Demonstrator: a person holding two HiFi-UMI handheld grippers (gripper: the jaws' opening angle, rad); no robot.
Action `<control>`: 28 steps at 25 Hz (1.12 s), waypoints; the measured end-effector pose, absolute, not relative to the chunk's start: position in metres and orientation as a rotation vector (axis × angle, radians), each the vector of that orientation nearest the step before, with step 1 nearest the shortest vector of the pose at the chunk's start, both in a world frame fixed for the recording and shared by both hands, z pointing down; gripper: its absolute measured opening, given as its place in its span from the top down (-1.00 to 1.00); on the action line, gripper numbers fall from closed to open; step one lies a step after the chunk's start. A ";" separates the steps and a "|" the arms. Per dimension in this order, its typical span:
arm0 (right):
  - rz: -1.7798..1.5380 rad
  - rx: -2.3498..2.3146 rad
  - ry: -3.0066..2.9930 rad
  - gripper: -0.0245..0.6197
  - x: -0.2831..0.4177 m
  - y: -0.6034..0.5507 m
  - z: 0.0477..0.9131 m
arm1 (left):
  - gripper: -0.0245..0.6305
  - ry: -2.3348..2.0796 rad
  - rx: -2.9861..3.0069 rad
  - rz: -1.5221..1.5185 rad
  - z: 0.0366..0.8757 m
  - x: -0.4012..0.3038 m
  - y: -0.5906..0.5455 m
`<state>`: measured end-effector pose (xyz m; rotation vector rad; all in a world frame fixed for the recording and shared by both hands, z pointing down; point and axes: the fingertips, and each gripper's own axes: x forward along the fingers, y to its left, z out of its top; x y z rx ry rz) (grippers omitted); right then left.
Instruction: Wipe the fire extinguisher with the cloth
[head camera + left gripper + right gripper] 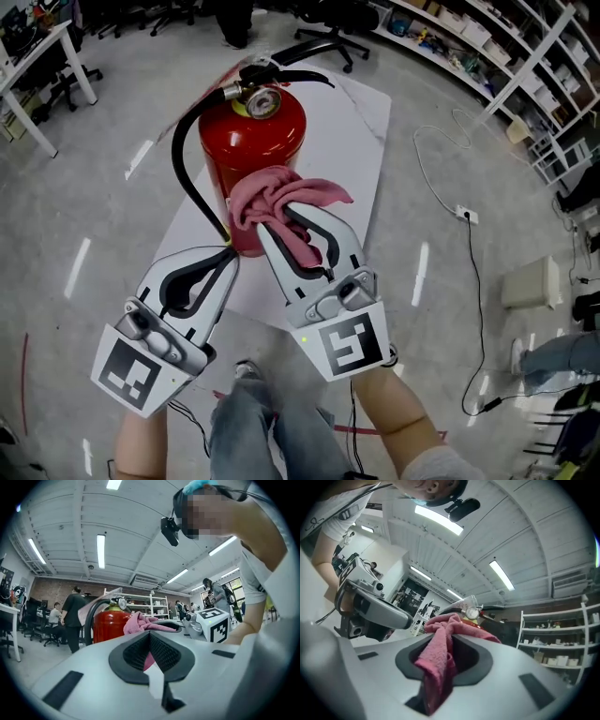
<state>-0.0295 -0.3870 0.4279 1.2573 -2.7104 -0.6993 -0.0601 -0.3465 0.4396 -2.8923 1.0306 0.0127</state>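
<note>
A red fire extinguisher (253, 136) stands upright on a white board (361, 131) on the floor, its black hose (187, 178) curving down its left side. A pink cloth (274, 199) is bunched against the near side of the cylinder, and my right gripper (292, 208) is shut on it. In the right gripper view the cloth (438, 653) hangs between the jaws of the right gripper (449, 637), with the gauge (472, 613) beyond. My left gripper (228, 253) is shut and holds nothing, its tips next to the extinguisher's lower left. The left gripper view shows the left gripper (151, 634), the extinguisher (105, 623) and the cloth (140, 620).
Office chairs (323, 37) and a white table (37, 66) stand at the back. Shelving (511, 47) lines the right side. A power strip with cable (466, 214) and a white box (532, 281) lie on the floor at right. My legs (253, 422) are below the grippers.
</note>
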 end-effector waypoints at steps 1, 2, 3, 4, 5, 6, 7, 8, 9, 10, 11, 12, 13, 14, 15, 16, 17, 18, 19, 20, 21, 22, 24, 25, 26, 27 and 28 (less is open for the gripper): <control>-0.671 1.254 -2.715 0.63 -0.029 -0.383 0.420 | 0.90 1.041 -2.893 0.015 0.428 -0.062 -0.343; -0.642 1.250 -2.721 0.63 -0.029 -0.379 0.412 | 0.90 1.053 -2.893 0.018 0.416 -0.064 -0.339; -0.613 1.245 -2.728 0.63 -0.028 -0.374 0.403 | 0.90 1.066 -2.893 0.021 0.403 -0.066 -0.335; -0.582 1.240 -2.737 0.63 -0.028 -0.368 0.392 | 0.90 1.079 -2.893 0.023 0.390 -0.067 -0.331; -0.550 1.234 -2.749 0.63 -0.027 -0.361 0.380 | 0.90 1.089 -2.892 0.026 0.376 -0.068 -0.327; -0.516 1.227 -2.764 0.63 -0.026 -0.353 0.366 | 0.90 1.099 -2.890 0.031 0.360 -0.068 -0.320; -0.482 1.220 -2.782 0.63 -0.024 -0.344 0.350 | 0.90 1.109 -2.888 0.039 0.343 -0.068 -0.313; -0.449 1.212 -2.804 0.63 -0.022 -0.334 0.333 | 0.90 1.118 -2.885 0.044 0.325 -0.067 -0.305; -0.422 1.202 -2.827 0.63 -0.020 -0.324 0.315 | 0.90 1.128 -2.880 0.046 0.308 -0.066 -0.297; -0.404 1.192 -2.848 0.63 -0.017 -0.313 0.297 | 0.90 1.137 -2.876 0.044 0.291 -0.064 -0.288; -0.397 1.179 -2.864 0.63 -0.015 -0.303 0.278 | 0.90 1.145 -2.872 0.042 0.274 -0.062 -0.280; -0.400 1.163 -2.874 0.63 -0.012 -0.292 0.260 | 0.90 1.151 -2.869 0.041 0.257 -0.060 -0.272; -0.405 1.144 -2.882 0.63 -0.010 -0.281 0.243 | 0.90 1.154 -2.866 0.042 0.241 -0.057 -0.264; -0.406 1.124 -2.892 0.63 -0.008 -0.271 0.226 | 0.90 1.154 -2.861 0.044 0.225 -0.055 -0.256; -0.401 1.107 -2.903 0.63 -0.006 -0.260 0.210 | 0.90 1.153 -2.855 0.046 0.209 -0.052 -0.248; -0.395 1.093 -2.914 0.63 -0.004 -0.250 0.195 | 0.90 1.152 -2.847 0.047 0.194 -0.048 -0.240; -0.394 1.082 -2.922 0.63 -0.002 -0.241 0.181 | 0.90 1.152 -2.840 0.047 0.181 -0.045 -0.232; -0.397 1.074 -2.928 0.63 0.001 -0.232 0.168 | 0.90 1.153 -2.832 0.049 0.168 -0.042 -0.225; -0.400 1.067 -2.934 0.63 0.004 -0.224 0.157 | 0.90 1.152 -2.821 0.056 0.156 -0.039 -0.218; -0.399 1.062 -2.941 0.63 0.008 -0.215 0.147 | 0.90 1.148 -2.806 0.071 0.145 -0.035 -0.212; -0.395 1.059 -2.951 0.63 0.012 -0.207 0.140 | 0.90 1.141 -2.788 0.090 0.135 -0.031 -0.205; -0.389 1.055 -2.962 0.63 0.016 -0.197 0.133 | 0.90 1.133 -2.773 0.104 0.126 -0.026 -0.197; -0.376 1.045 -2.983 0.63 0.024 -0.180 0.122 | 0.90 1.124 -2.753 0.110 0.114 -0.017 -0.180; -0.373 1.039 -2.992 0.63 0.027 -0.172 0.116 | 0.90 1.125 -2.746 0.110 0.109 -0.014 -0.172; -0.374 1.035 -3.000 0.63 0.029 -0.165 0.112 | 0.90 1.129 -2.740 0.110 0.105 -0.012 -0.165; -0.379 1.033 -3.005 0.63 0.030 -0.161 0.107 | 0.90 1.136 -2.738 0.112 0.101 -0.011 -0.161; -0.389 1.033 -3.009 0.63 0.031 -0.158 0.102 | 0.90 1.144 -2.739 0.116 0.097 -0.010 -0.158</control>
